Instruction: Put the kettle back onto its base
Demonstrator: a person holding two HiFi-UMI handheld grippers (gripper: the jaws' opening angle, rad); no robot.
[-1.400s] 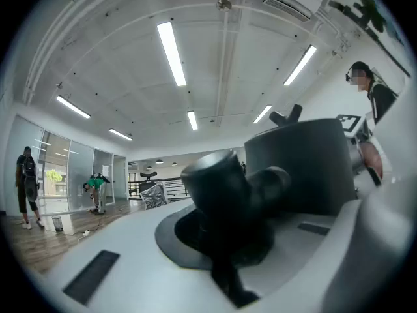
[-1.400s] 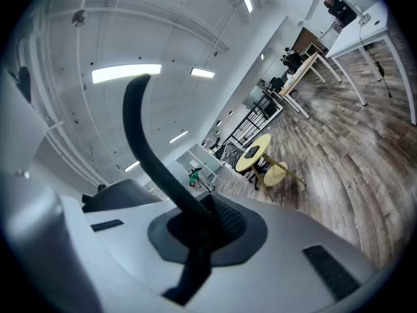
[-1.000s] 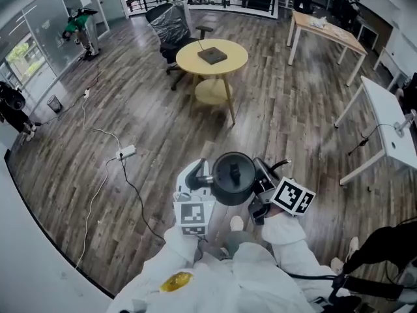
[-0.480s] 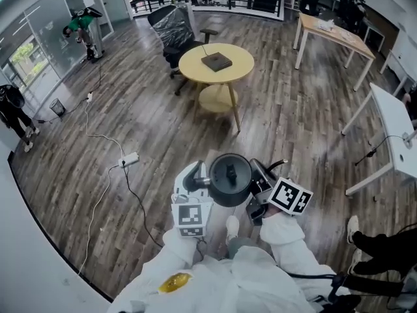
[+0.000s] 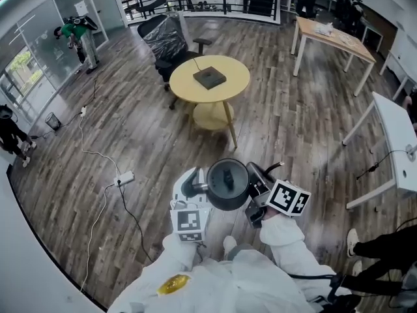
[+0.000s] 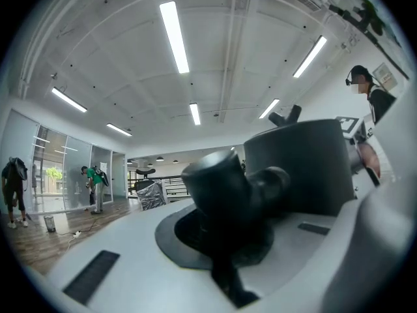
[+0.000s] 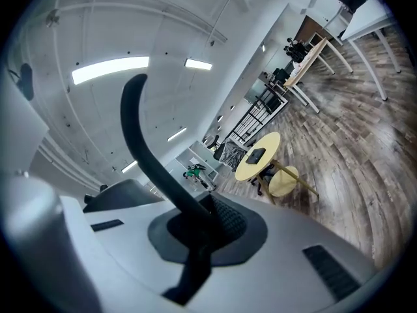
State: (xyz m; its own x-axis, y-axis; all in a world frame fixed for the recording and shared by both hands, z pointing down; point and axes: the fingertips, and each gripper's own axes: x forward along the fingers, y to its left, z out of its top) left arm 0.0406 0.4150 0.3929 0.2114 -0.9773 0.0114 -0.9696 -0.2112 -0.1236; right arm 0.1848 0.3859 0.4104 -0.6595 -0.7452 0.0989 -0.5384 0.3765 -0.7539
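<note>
A black kettle (image 5: 227, 184) hangs over the wooden floor between my two grippers, lid up. My left gripper (image 5: 198, 183) is shut on its spout (image 6: 221, 188), with the kettle body (image 6: 300, 168) just behind. My right gripper (image 5: 258, 181) is shut on the thin curved handle (image 7: 146, 142). The dark square base (image 5: 209, 77) lies on a round yellow table (image 5: 231, 83) ahead, and shows small in the right gripper view as the base (image 7: 256, 154). The kettle is well short of the table.
A plastic-wrapped office chair (image 5: 166, 38) stands behind the table. A power strip with cable (image 5: 124, 177) lies on the floor to the left. A wooden desk (image 5: 332, 34) and a white desk (image 5: 397, 135) stand to the right. People stand at the far left.
Both grippers and the kettle have moved forward together toward the round table, which now lies nearer in the head view. Both grips stay as they were.
</note>
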